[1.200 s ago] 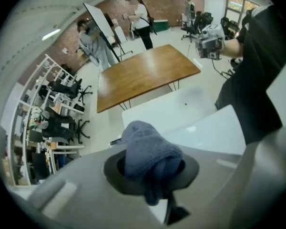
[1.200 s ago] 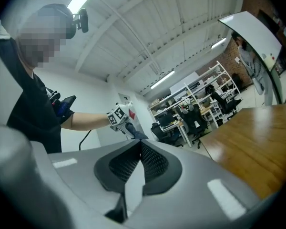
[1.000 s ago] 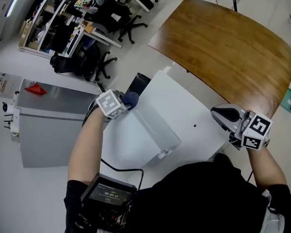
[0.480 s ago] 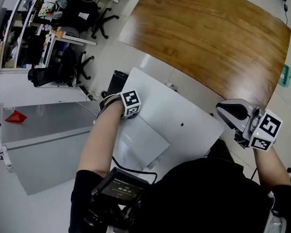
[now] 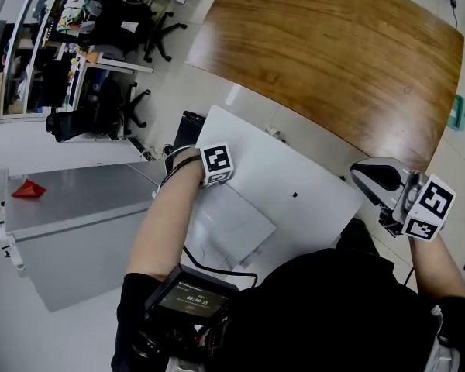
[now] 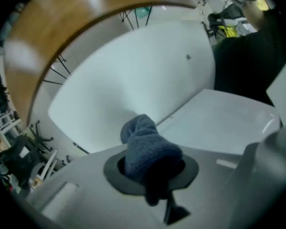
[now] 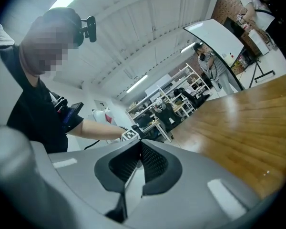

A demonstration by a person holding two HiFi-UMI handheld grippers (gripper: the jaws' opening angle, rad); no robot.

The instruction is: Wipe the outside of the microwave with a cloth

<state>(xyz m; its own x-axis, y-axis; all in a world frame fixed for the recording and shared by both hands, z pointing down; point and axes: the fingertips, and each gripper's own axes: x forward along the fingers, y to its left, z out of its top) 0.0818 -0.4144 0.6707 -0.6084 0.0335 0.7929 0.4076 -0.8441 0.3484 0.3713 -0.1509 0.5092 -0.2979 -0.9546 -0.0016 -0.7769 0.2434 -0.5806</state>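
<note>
The white microwave [image 5: 287, 184] fills the middle of the head view, seen from above. My left gripper [image 5: 216, 166] hangs over its left edge, only its marker cube showing there. In the left gripper view the left gripper [image 6: 150, 168] is shut on a bunched blue cloth [image 6: 144, 144], which points at the microwave's white shell [image 6: 133, 80] near a seam; contact is not clear. My right gripper [image 5: 370, 178] is held off the microwave's right side. The right gripper [image 7: 136, 162] has its jaws together with nothing in them.
A curved wooden table [image 5: 333, 60] lies behind the microwave. A grey cabinet [image 5: 77, 215] with a red object [image 5: 27, 188] stands at the left. Office chairs [image 5: 108, 107] and shelving crowd the far left. A black cable [image 5: 198, 258] runs under my left arm.
My left gripper has slid with the cloth along the microwave's left side, and the cloth no longer shows in the head view. The right gripper has stayed beside the microwave.
</note>
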